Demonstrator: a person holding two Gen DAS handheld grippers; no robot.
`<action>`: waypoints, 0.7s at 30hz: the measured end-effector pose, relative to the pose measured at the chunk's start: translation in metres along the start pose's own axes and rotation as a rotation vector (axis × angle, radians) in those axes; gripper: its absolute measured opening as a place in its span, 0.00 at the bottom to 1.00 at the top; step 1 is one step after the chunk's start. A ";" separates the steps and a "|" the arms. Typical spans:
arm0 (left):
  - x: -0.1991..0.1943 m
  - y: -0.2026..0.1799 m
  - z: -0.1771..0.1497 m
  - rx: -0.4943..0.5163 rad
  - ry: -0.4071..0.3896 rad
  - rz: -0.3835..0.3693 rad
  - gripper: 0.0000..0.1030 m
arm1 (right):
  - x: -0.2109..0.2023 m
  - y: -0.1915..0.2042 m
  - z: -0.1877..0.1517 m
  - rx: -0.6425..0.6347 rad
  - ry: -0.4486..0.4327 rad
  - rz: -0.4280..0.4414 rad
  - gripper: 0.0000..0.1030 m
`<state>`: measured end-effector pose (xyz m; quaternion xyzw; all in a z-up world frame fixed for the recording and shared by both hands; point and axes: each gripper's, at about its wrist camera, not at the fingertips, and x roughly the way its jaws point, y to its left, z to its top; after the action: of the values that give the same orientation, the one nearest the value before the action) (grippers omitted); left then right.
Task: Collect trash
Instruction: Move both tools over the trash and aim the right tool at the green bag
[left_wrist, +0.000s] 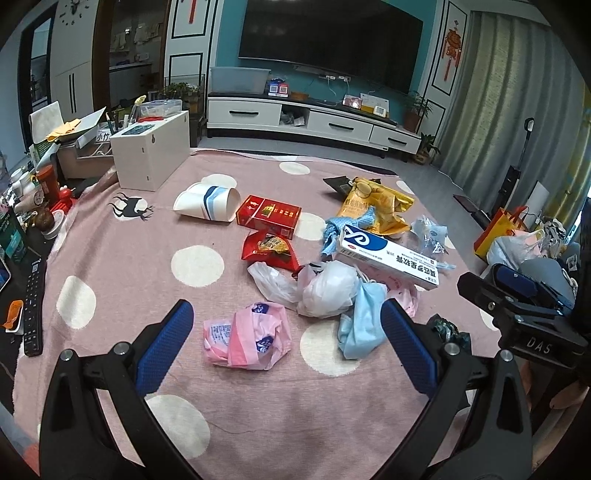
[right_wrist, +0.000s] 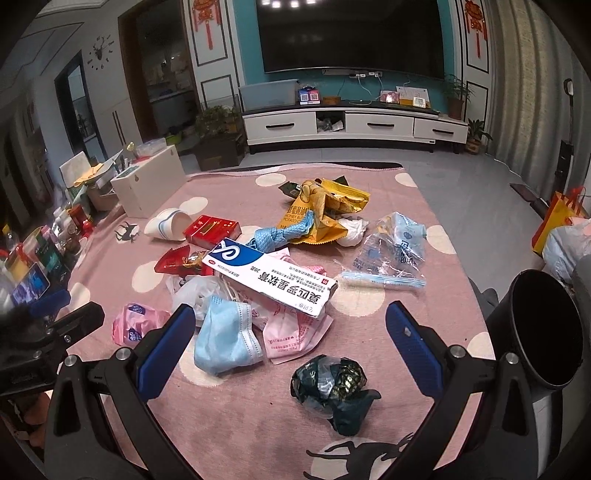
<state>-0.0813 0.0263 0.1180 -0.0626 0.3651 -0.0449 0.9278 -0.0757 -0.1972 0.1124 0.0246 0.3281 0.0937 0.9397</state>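
Observation:
Trash lies on a pink dotted blanket (left_wrist: 129, 258). In the left wrist view, my left gripper (left_wrist: 286, 345) is open, with a crumpled pink wrapper (left_wrist: 247, 338) between its fingers. Beyond lie a blue face mask (left_wrist: 360, 325), a white plastic bag (left_wrist: 325, 290), a white and blue ointment box (left_wrist: 388, 254), a red cigarette box (left_wrist: 269, 216), a paper cup (left_wrist: 207, 203) and a yellow chip bag (left_wrist: 376, 206). In the right wrist view, my right gripper (right_wrist: 290, 341) is open above a dark green crumpled wrapper (right_wrist: 332, 387), near the mask (right_wrist: 225, 343) and box (right_wrist: 271, 275).
A black trash bin (right_wrist: 543, 328) stands at the right edge of the right wrist view. A white box (left_wrist: 151, 155) sits at the blanket's far left corner. Clutter and a keyboard (left_wrist: 33, 299) line the left side. Bags (left_wrist: 517, 240) lie at right. A TV cabinet (left_wrist: 314, 118) stands behind.

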 end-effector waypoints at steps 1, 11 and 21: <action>0.000 0.000 0.000 -0.001 0.000 0.000 0.98 | 0.000 -0.001 0.000 0.000 0.001 0.001 0.98; 0.005 0.007 0.000 -0.013 0.019 0.021 0.98 | 0.010 0.005 -0.002 0.004 0.026 0.016 0.98; 0.004 0.013 0.000 -0.030 0.018 0.022 0.98 | 0.015 0.007 -0.004 0.005 0.041 0.016 0.98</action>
<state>-0.0781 0.0384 0.1137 -0.0720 0.3750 -0.0298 0.9237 -0.0675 -0.1877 0.1011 0.0278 0.3472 0.1009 0.9319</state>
